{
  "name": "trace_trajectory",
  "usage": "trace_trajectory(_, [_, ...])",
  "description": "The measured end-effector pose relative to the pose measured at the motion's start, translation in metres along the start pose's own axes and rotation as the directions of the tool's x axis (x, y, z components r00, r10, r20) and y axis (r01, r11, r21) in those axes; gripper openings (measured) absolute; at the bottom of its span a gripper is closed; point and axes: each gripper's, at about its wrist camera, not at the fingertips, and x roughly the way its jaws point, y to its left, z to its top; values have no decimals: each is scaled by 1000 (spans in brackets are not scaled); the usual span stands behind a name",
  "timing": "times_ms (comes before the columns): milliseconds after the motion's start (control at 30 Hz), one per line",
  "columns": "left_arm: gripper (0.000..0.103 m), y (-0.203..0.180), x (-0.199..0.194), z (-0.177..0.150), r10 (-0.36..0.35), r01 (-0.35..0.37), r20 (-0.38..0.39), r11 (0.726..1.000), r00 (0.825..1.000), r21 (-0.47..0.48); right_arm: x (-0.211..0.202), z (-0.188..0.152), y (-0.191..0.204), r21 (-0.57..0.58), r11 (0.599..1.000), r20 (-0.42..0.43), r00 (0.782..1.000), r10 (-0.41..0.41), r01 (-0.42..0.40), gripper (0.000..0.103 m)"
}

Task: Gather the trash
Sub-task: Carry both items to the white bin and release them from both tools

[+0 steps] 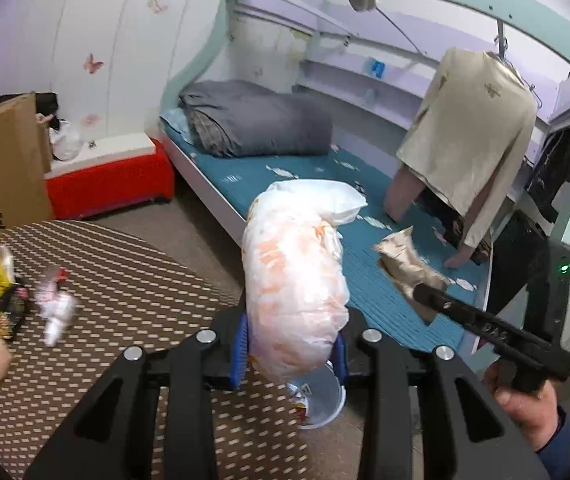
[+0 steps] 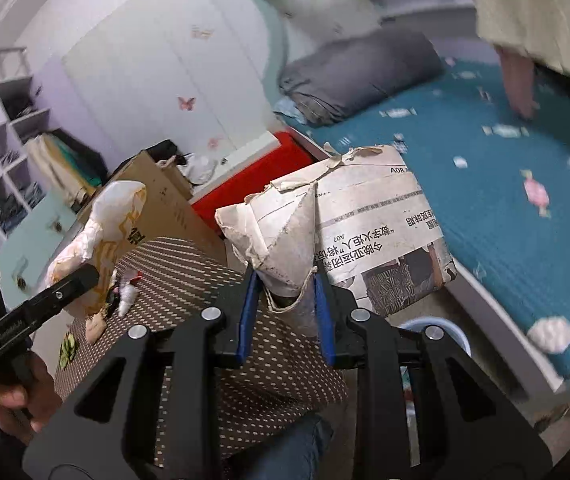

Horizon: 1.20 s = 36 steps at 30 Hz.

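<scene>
Bin [image 1: 321, 400] beneath plastic bag [image 1: 297, 280], wrappers [image 1: 55, 308] on table [image 1: 125, 280]

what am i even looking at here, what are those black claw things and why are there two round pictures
These are two hand-held black grippers, each with a fisheye camera looking along its blue-padded jaws. No robot: a person's hand holds each one.

The left gripper is shut on a crumpled white-and-orange plastic bag. The right gripper is shut on a folded wad of old newspaper.

Below is a round table with a brown dotted cover, with small wrappers on it, and a pale bin on the floor.
</scene>
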Motion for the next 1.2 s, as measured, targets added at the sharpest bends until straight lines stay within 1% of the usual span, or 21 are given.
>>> trace_trajectory(100, [32, -14, 26, -3, -23, 23, -46, 1000, 999, -16, 18, -5, -25, 60, 998, -48, 999, -9, 12, 26])
trace_trajectory(167, [32, -25, 49, -9, -26, 26, -91, 1000, 996, -2, 33, -11, -40, 101, 995, -84, 996, -13, 22, 26])
trace_trajectory(300, [32, -44, 90, -20, -34, 38, -180, 999, 983, 18, 61, -24, -71, 180, 982, -149, 988, -27, 54, 26])
trace_trajectory(433, [32, -56, 122, -28, -37, 45, -240, 999, 970, 28, 88, -34, -99, 233, 970, -199, 980, -18, 65, 27])
trace_trajectory(533, [32, -61, 143, -33, -33, 45, -278, 998, 960, 35, 111, -42, -123, 287, 954, -240, 971, -20, 91, 36])
trace_trajectory(567, [32, -63, 149, -35, -32, 45, -289, 998, 957, 38, 117, -45, -131, 301, 948, -246, 969, -24, 100, 52])
trace_trajectory(600, [32, -64, 154, -37, -31, 45, -297, 998, 954, 38, 124, -49, -139, 313, 944, -252, 968, -22, 103, 64])
trace_trajectory(633, [32, -66, 162, -38, -28, 42, -311, 998, 950, 40, 129, -52, -144, 318, 941, -260, 965, -32, 117, 68])
trace_trajectory(667, [32, -67, 166, -40, -27, 42, -320, 998, 947, 41, 133, -57, -154, 333, 930, -278, 959, -64, 158, 75])
trace_trajectory(700, [32, -69, 173, -42, -27, 44, -338, 998, 941, 43, 133, -59, -160, 348, 920, -282, 956, -77, 177, 84])
trace_trajectory(767, [32, -73, 182, -45, -26, 49, -359, 997, 933, 55, 123, -64, -170, 400, 893, -263, 959, -102, 205, 95])
trace_trajectory(833, [32, -77, 192, -50, -21, 50, -379, 996, 925, 68, 107, -65, -174, 426, 879, -229, 965, -125, 215, 96])
trace_trajectory(900, [32, -82, 205, -55, -20, 57, -408, 995, 913, 78, 86, -62, -173, 421, 877, -193, 967, -163, 232, 97])
trace_trajectory(967, [33, -85, 212, -61, -15, 59, -426, 994, 905, 92, 68, -56, -171, 415, 878, -160, 969, -188, 239, 97])
trace_trajectory(1000, [34, -87, 219, -65, -16, 67, -447, 993, 894, 100, 57, -53, -169, 416, 878, -139, 970, -197, 238, 97])
trace_trajectory(1033, [37, -90, 225, -69, -24, 80, -467, 992, 884, 100, 49, -51, -168, 417, 878, -121, 971, -204, 237, 97])
trace_trajectory(1067, [48, -91, 228, -71, -27, 86, -478, 991, 878, 102, 41, -48, -166, 417, 879, -107, 972, -208, 234, 97])
trace_trajectory(1100, [56, -90, 231, -73, -21, 84, -482, 990, 876, 110, 34, -46, -163, 415, 881, -90, 974, -206, 225, 97])
trace_trajectory(1133, [81, -91, 231, -73, 6, 60, -469, 990, 883, 126, 30, -46, -163, 414, 884, -80, 976, -203, 218, 97])
trace_trajectory(1167, [91, -89, 229, -72, 28, 36, -452, 990, 891, 133, 26, -43, -159, 408, 888, -70, 977, -200, 211, 97])
trace_trajectory(1200, [91, -88, 227, -72, 44, 17, -437, 991, 898, 135, 23, -42, -155, 399, 893, -63, 978, -199, 208, 97])
